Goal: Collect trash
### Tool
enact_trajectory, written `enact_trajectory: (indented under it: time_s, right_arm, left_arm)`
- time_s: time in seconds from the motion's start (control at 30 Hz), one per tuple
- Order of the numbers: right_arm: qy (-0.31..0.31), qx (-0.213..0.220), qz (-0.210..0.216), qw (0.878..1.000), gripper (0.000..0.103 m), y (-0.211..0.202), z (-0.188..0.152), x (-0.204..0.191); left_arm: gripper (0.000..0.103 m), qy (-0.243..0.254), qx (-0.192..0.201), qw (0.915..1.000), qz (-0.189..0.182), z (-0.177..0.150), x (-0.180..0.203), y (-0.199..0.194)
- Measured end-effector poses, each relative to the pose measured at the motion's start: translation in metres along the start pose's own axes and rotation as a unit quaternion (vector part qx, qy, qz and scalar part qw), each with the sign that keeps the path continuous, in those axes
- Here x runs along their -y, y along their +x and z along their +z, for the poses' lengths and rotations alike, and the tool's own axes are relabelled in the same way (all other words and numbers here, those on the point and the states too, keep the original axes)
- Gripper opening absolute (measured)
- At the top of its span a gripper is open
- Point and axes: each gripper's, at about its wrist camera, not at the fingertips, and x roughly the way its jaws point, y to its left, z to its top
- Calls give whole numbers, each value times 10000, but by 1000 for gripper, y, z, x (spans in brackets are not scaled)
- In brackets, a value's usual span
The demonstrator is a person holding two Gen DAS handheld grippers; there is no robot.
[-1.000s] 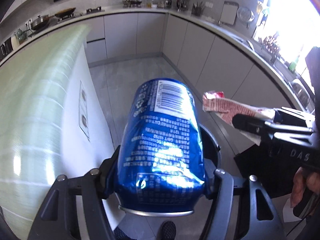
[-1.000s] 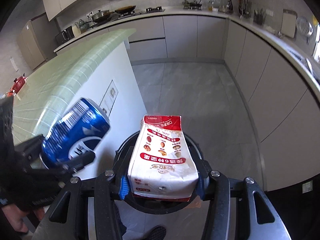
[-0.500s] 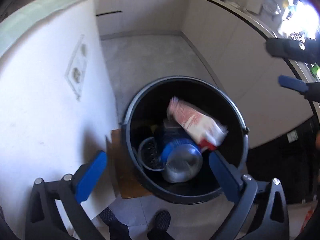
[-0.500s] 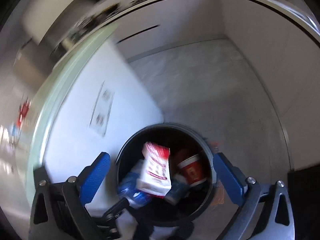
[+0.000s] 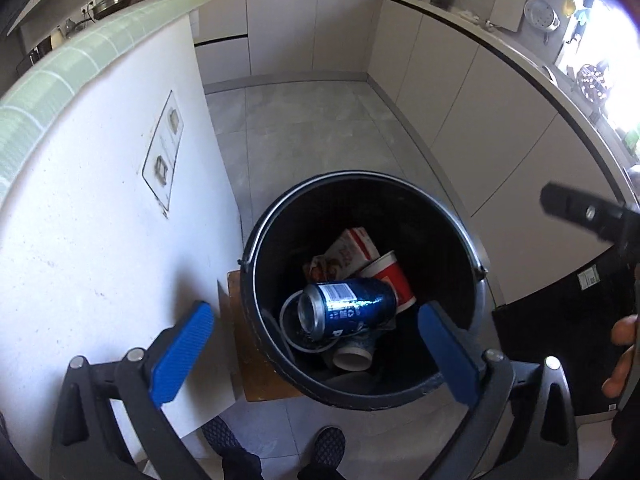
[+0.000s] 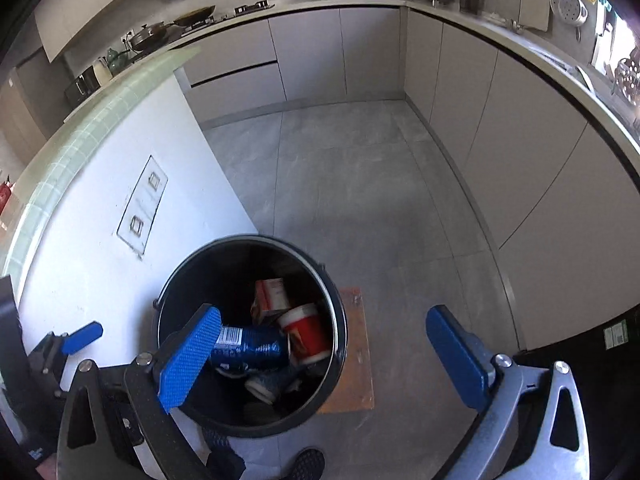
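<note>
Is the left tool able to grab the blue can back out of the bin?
Probably yes. The left tool is open above the bin, and the blue can lies on top, uncovered.

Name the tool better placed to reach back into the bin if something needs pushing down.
Left, probably. The left tool hangs open straddling the bin, the blue can between its fingers. The right tool is open too, but offset.

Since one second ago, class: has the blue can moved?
Yes. The blue can has left the left gripper, whose jaws have just opened, and dropped into the black bin, lying beside the red cup.
</note>
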Motion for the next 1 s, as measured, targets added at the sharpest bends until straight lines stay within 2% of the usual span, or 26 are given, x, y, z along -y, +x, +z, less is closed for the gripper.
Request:
enact_trajectory:
  time_s: [0.37,0.6,1.0]
  right_arm:
    - [-19,86,-139,9999,103,-26,-12,-7]
    - [-39,386,-162,9991,103,-66,-10,-14]
    - [-237,739,-44,9970,103,-141,-15,-49]
  left_arm:
    - [103,110,190,9996,-178,8,13,-36]
    - [103,335,503,9977,-309,17,20,-76]
    - [103,351,991,9943,-158,8,-2,-157]
